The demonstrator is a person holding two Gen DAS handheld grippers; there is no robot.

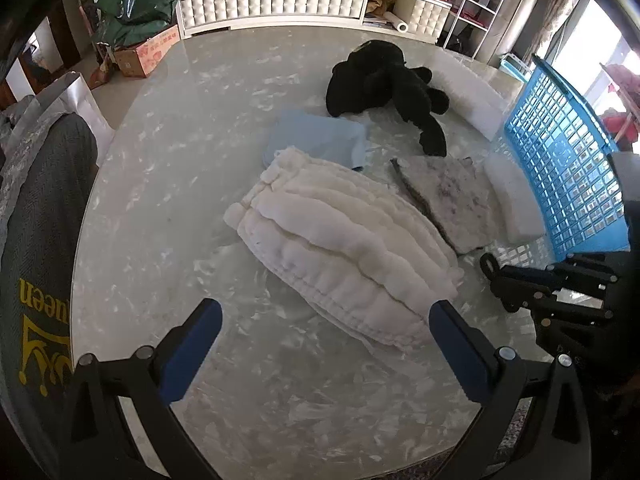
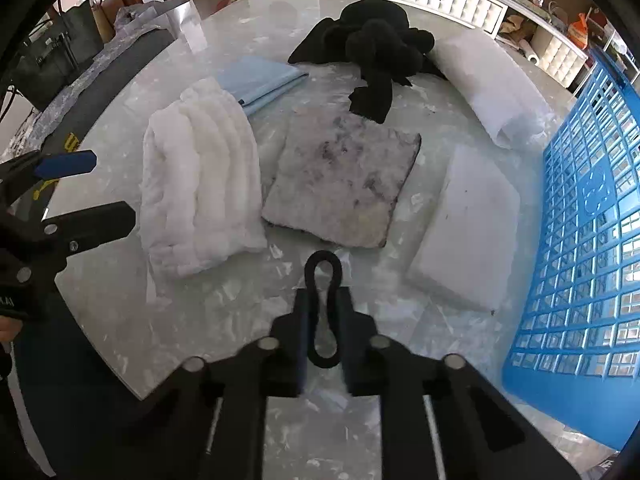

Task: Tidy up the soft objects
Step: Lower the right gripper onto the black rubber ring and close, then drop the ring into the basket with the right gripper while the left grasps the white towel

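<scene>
Our left gripper [image 1: 326,312] hangs with jaws wide apart at the near end of the white quilted pad [image 1: 340,248], mid-tabletop. Our right gripper [image 2: 323,276] has jaws together, empty. We should pinch every layer before lifting it toward the blue basket [image 2: 580,216] at the right edge.

The round marble-patterned table [image 2: 132,312] carries a ridged white quilted pad [image 2: 200,184] with a folded pale blue cloth [image 2: 260,80] tucked partly under its far end, and beside the pad a flat grey speckled felt square [image 2: 340,184]. Farther back lies a black plush toy [image 2: 372,44] (limbs sprawled), touching a rolled white sheet [image 2: 488,84]. A white foam block [image 2: 468,232] lies just beside the blue lattice basket [image 2: 580,248] at the table's edge.
</scene>
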